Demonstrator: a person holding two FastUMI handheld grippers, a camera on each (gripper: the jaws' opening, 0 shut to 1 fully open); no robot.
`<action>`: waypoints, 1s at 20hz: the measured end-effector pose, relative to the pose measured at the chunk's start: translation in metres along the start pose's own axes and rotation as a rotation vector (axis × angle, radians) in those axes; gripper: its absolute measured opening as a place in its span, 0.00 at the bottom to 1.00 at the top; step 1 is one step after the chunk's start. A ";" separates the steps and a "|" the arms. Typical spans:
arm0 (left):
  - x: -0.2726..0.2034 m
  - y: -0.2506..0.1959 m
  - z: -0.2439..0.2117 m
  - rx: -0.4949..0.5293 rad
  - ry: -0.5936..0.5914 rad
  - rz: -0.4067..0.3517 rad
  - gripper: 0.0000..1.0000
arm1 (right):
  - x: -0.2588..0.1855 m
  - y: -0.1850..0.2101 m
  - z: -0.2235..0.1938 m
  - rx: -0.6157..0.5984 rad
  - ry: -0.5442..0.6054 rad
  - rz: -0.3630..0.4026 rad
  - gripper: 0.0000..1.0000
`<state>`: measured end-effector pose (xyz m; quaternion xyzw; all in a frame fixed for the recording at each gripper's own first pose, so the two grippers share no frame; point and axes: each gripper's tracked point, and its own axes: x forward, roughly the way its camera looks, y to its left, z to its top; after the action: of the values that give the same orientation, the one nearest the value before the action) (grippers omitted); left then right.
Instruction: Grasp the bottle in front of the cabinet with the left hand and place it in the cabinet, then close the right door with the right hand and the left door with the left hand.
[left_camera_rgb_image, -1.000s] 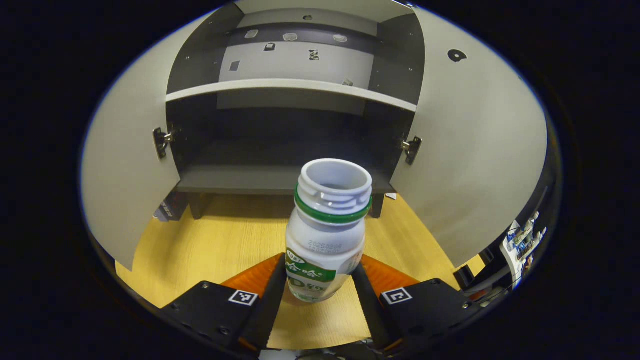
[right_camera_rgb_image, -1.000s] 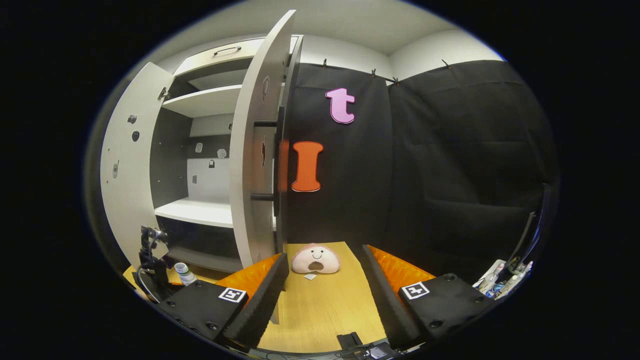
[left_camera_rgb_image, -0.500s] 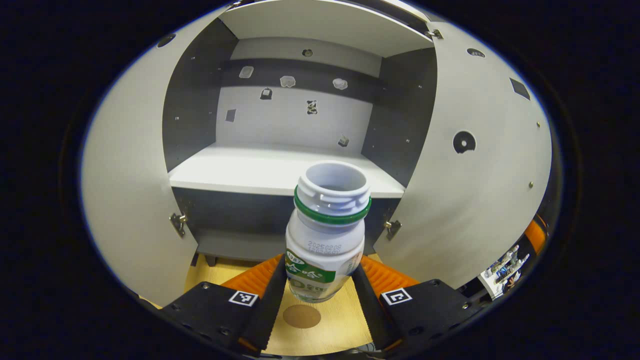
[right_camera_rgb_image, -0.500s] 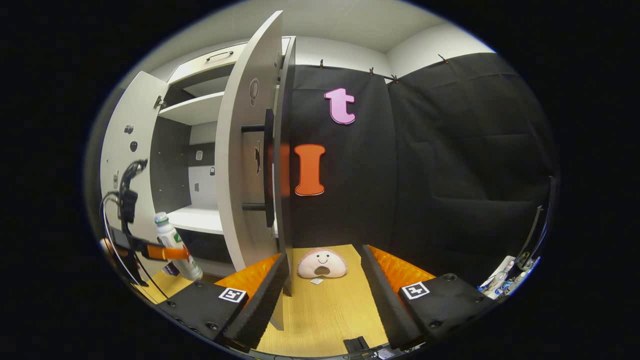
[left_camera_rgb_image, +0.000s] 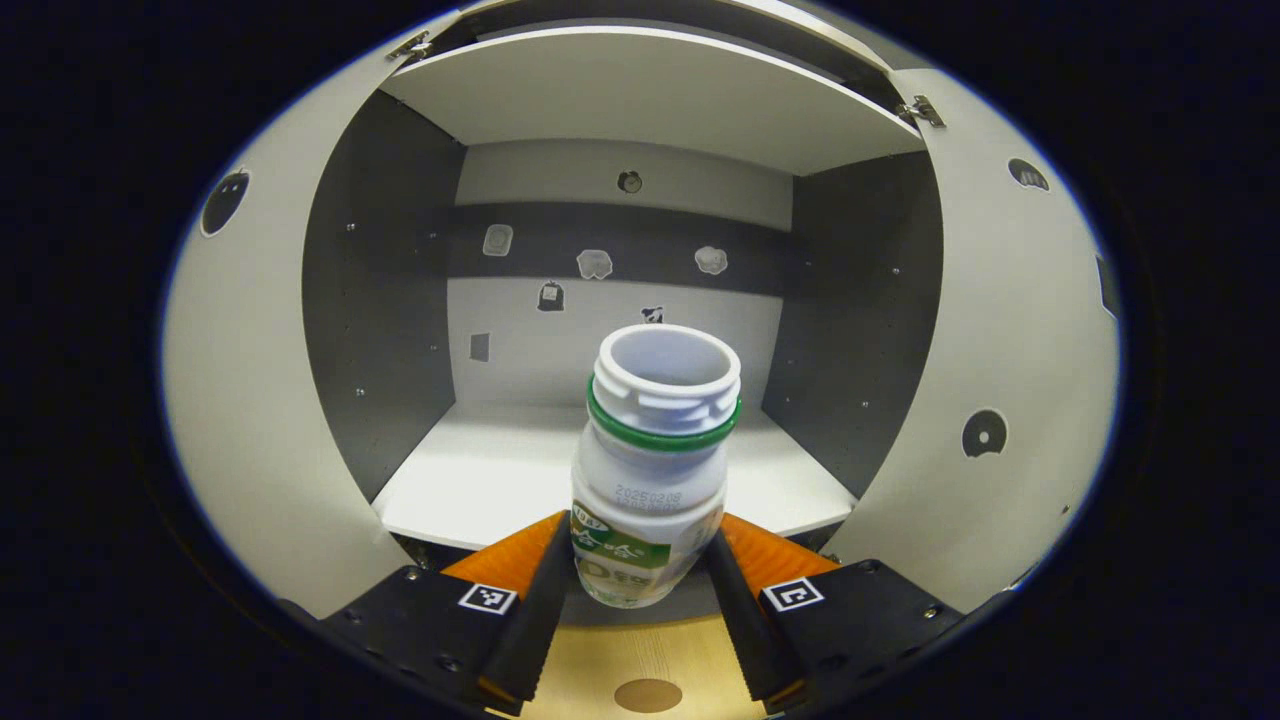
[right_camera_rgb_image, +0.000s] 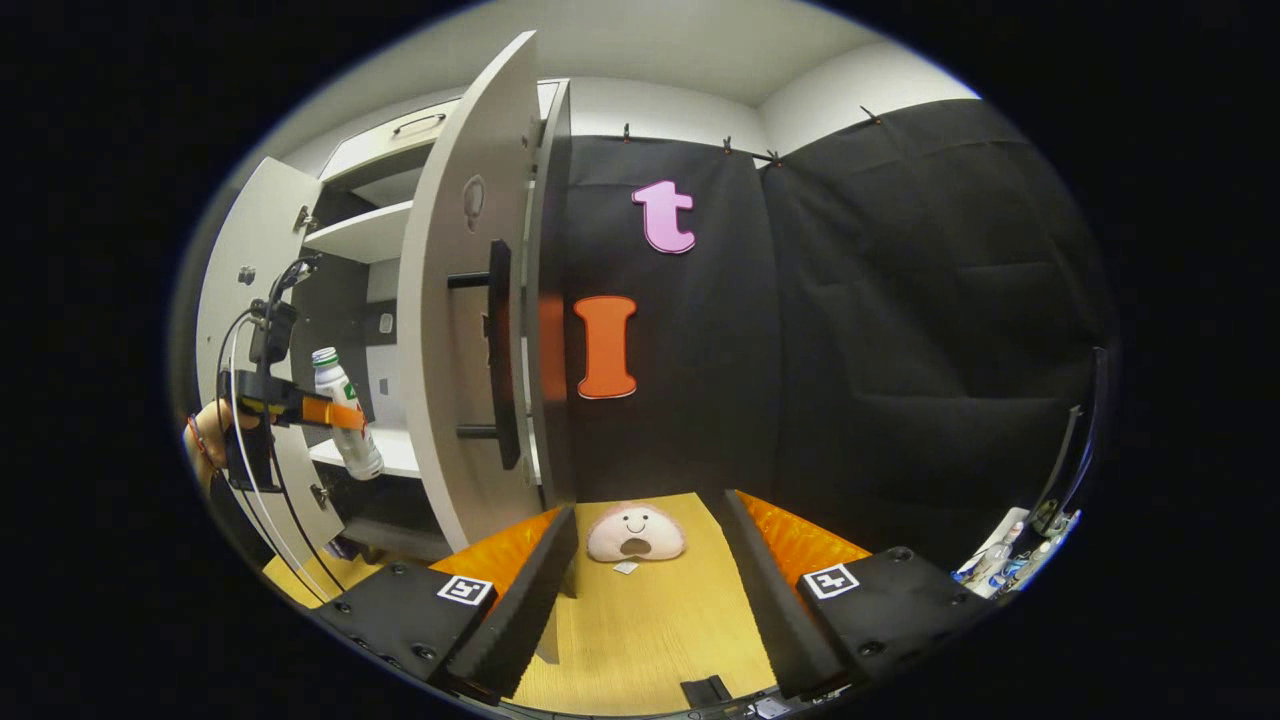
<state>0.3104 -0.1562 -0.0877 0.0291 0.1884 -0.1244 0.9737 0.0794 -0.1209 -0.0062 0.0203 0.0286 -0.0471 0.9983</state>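
Observation:
A white bottle (left_camera_rgb_image: 650, 470) with a green neck ring and no cap stands upright between my left gripper's (left_camera_rgb_image: 638, 545) fingers, which are shut on its lower body. It hangs in the air just in front of the white middle shelf (left_camera_rgb_image: 480, 480) of the open cabinet (left_camera_rgb_image: 380, 330). The cabinet's left door (left_camera_rgb_image: 250, 400) and right door (left_camera_rgb_image: 1010, 330) both stand wide open. In the right gripper view the left gripper (right_camera_rgb_image: 300, 410) holds the bottle (right_camera_rgb_image: 340, 410) at the shelf's edge. My right gripper (right_camera_rgb_image: 645, 515) is open and holds nothing, low over the table, near the right door (right_camera_rgb_image: 445, 330) and its dark handle (right_camera_rgb_image: 498, 370).
A round plush face toy (right_camera_rgb_image: 635, 533) lies on the wooden table (right_camera_rgb_image: 640, 630) by the black cloth wall. A brown round mark (left_camera_rgb_image: 648, 694) sits on the table below the bottle. Small stickers dot the cabinet's back wall (left_camera_rgb_image: 600, 300). A hand (right_camera_rgb_image: 205, 430) holds the left gripper.
The left gripper has lifted the bottle from table height up to the middle shelf and closer to the cabinet. The right gripper has shifted only slightly.

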 end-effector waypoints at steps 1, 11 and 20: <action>0.007 0.000 0.005 -0.006 0.001 -0.003 0.75 | -0.003 -0.003 0.000 0.003 -0.001 -0.006 0.97; 0.063 0.001 0.001 0.036 0.069 0.022 0.75 | -0.023 -0.035 -0.007 0.010 0.002 -0.075 0.97; 0.085 0.005 -0.006 0.052 0.098 0.070 0.75 | -0.036 -0.053 -0.015 0.007 0.016 -0.096 0.97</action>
<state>0.3858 -0.1705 -0.1252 0.0671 0.2312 -0.0937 0.9661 0.0381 -0.1695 -0.0215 0.0228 0.0376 -0.0950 0.9945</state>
